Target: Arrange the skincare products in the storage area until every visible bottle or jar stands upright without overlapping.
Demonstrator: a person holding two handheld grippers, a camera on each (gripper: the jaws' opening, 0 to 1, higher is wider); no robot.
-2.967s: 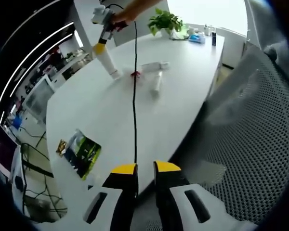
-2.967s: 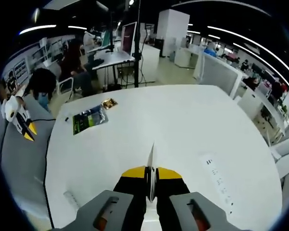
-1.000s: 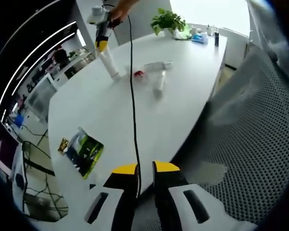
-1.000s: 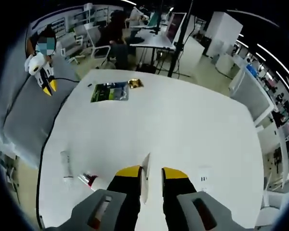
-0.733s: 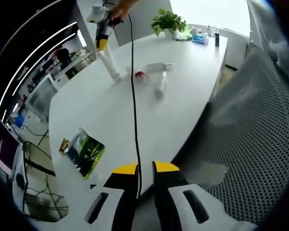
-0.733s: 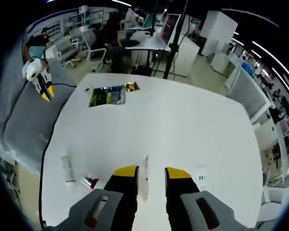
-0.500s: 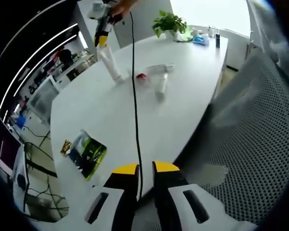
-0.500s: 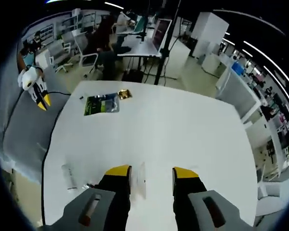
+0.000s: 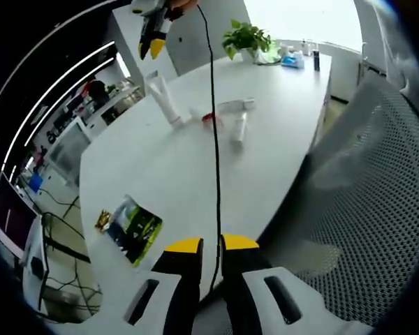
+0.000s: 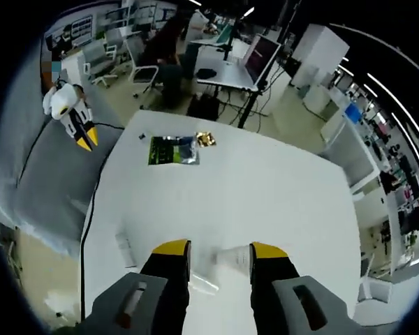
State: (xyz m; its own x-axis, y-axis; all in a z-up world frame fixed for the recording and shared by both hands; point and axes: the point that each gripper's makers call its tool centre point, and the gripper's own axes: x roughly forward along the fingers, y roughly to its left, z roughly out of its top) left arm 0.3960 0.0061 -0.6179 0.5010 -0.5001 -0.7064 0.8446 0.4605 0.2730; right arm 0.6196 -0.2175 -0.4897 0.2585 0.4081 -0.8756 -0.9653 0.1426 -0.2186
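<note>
A white tube (image 9: 163, 96) stands upright on its cap on the white table (image 9: 167, 174), apart from the right gripper (image 9: 153, 47), which hangs open above it in a hand. In the right gripper view the tube's top (image 10: 230, 259) shows below and between the spread jaws of the right gripper (image 10: 220, 249). Two more white tubes (image 9: 238, 130) (image 9: 232, 105) lie flat beside a small red-capped item (image 9: 208, 118). One lying tube (image 10: 126, 250) shows left of the jaws. My left gripper (image 9: 211, 244) is shut, off the table's near edge; it also appears at the left (image 10: 75, 116).
A green packet (image 9: 134, 227) and a small gold item (image 9: 103, 221) lie near the table's near left edge. A potted plant (image 9: 243, 36) and several small bottles (image 9: 297, 52) stand at the far end. A mesh chair (image 9: 377, 209) is on the right. A black cable (image 9: 214, 160) crosses the table.
The right gripper's jaws opened off the white tube and rose above it; the tube stays standing. The left gripper has not changed.
</note>
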